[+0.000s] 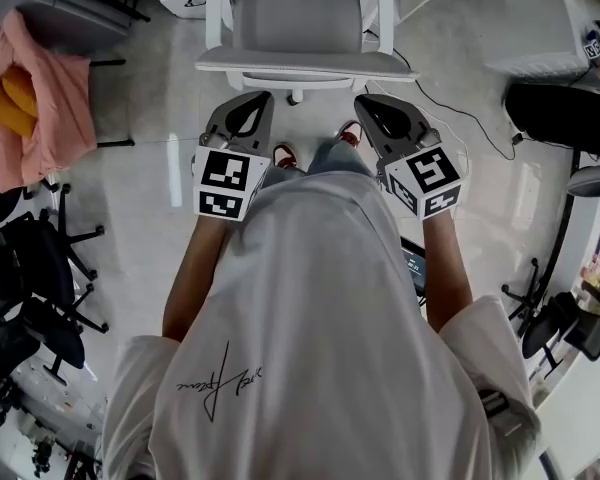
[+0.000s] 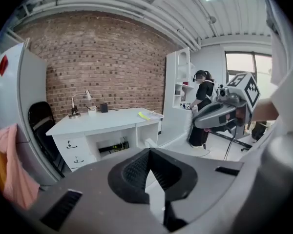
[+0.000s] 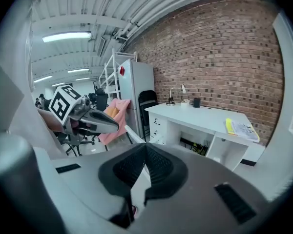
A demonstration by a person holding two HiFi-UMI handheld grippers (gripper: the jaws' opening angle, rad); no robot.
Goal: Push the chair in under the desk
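The office chair stands on the floor straight ahead of the person, its back turned toward them and its white armrests on either side. It is pulled out, apart from the white counter against the brick wall. The left gripper and right gripper hang just short of the backrest's top edge, one toward each end. Each has its jaws pressed together with nothing between them, and neither touches the chair yet.

A good push probably means setting both closed tips flat against the backrest, evenly spaced. The pressure should stay level and slow so the castors roll straight rather than swivel. The seat should be aimed at the open bay under the counter so the armrests clear its sides.

That bay holds what looks like a dark tangle of cables at the back. The drawers beside it are shut, so their contents are hidden.
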